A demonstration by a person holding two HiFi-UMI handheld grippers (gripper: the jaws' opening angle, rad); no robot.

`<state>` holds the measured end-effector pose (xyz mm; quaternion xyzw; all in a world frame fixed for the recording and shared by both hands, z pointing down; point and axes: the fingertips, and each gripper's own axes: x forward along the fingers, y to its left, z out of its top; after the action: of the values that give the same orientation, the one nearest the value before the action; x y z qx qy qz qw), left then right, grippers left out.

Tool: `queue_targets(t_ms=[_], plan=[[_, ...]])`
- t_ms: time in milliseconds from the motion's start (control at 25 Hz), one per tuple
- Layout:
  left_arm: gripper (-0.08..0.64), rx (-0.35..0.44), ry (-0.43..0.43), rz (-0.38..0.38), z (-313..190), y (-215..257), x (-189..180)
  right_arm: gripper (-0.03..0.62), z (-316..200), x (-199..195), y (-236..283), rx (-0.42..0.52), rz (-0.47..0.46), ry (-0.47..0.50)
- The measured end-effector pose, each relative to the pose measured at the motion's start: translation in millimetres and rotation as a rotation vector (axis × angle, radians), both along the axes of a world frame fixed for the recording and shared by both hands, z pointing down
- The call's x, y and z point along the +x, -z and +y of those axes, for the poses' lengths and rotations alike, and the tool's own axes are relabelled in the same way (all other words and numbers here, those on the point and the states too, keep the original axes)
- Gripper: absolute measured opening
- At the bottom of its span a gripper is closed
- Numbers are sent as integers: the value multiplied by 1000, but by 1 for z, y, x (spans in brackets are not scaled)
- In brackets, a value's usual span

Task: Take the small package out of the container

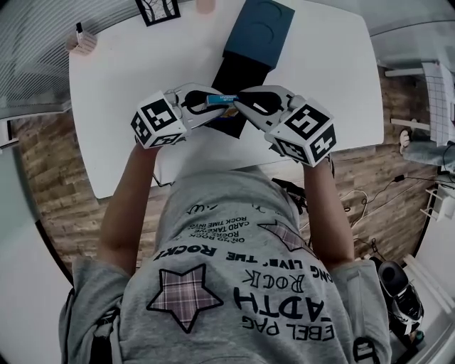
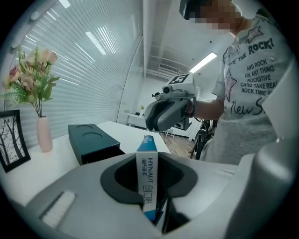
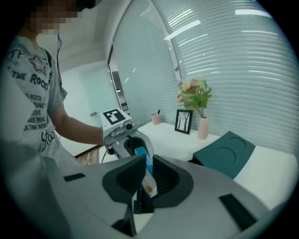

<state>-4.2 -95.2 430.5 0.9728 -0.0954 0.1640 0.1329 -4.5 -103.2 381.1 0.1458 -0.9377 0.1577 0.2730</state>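
White rectangular table (image 1: 128, 106), rounded corners, standing on a brick-look floor (image 1: 64, 185). Far side, roughly mid: a dark teal box (image 1: 259, 28) w/ two round dents in the lid, lying a bit skewed. A black part (image 1: 238, 75) pokes out of its near end, flat on the tabletop. Drawer or base, can't tell tbh. Along the back edge: a small black picture frame (image 1: 158, 10) w/ a tree drawing, a pink vase (image 2: 44, 135) w/ flowers (image 2: 32, 79) right beside it, and at the far left corner a pink cup (image 1: 82, 41) w/ a pen (image 1: 79, 28) in it.
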Motion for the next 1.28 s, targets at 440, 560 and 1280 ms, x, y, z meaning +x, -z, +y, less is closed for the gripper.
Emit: queue_targets(t_ms=[440,560,1280], plan=[[89,74,58,-76,7,32,-8,26,-19,28,51,67,-129,-101],[89,94,78,-86,7,40,-10,26,-22,37,62,91,-144,-126],[89,203,259,-87,2,115,-28,21,-24,119,159,307,-327,-418]])
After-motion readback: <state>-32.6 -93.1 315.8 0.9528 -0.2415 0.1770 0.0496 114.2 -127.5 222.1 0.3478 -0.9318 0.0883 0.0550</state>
